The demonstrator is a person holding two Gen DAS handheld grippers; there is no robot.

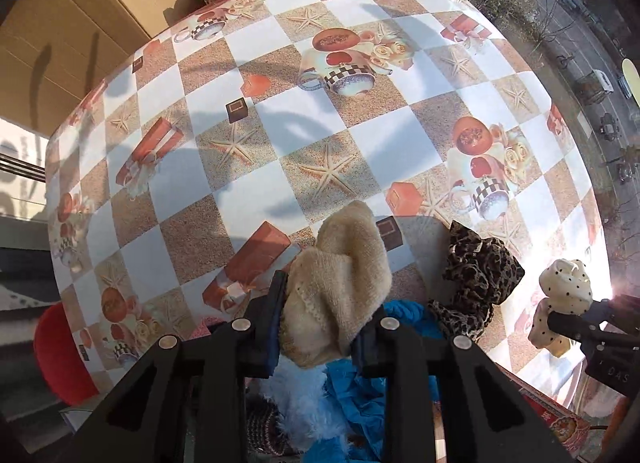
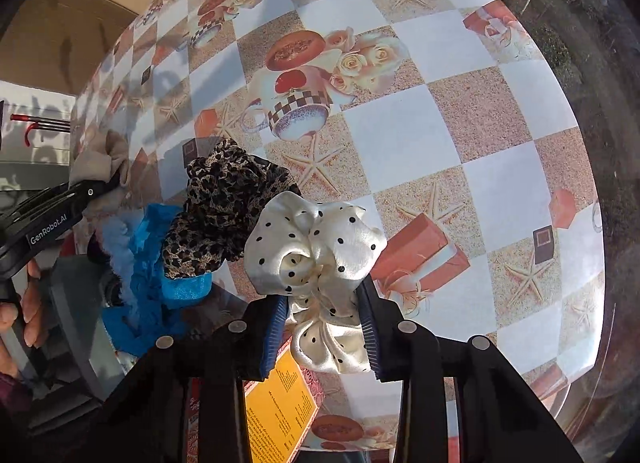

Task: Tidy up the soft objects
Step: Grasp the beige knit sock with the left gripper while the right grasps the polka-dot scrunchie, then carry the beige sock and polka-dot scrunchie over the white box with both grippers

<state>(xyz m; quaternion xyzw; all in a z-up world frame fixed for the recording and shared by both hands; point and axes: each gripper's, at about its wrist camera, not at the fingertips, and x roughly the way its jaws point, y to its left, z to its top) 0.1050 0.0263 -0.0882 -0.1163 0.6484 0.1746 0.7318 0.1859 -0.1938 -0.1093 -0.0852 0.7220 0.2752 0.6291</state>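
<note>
My left gripper [image 1: 320,327] is shut on a beige fleece cloth [image 1: 344,275], which bunches up between the black fingers and hangs above the table. My right gripper [image 2: 326,323] is shut on a cream satin scrunchie with black dots [image 2: 316,247]; the same scrunchie [image 1: 564,295] shows at the right edge of the left wrist view. A leopard-print scrunchie [image 2: 228,211] [image 1: 476,275] lies on the table between the two grippers. Beside it sit a bright blue fabric [image 2: 152,263] [image 1: 380,383] and a pale blue fluffy piece [image 1: 304,395].
The round table [image 1: 280,111] carries a checked cloth with starfish and cup prints. Cardboard boxes [image 1: 80,23] stand beyond its far left edge, a red seat [image 1: 60,355] at the lower left. A yellow printed card [image 2: 280,411] lies under my right gripper. A hand [image 2: 24,303] grips the left tool.
</note>
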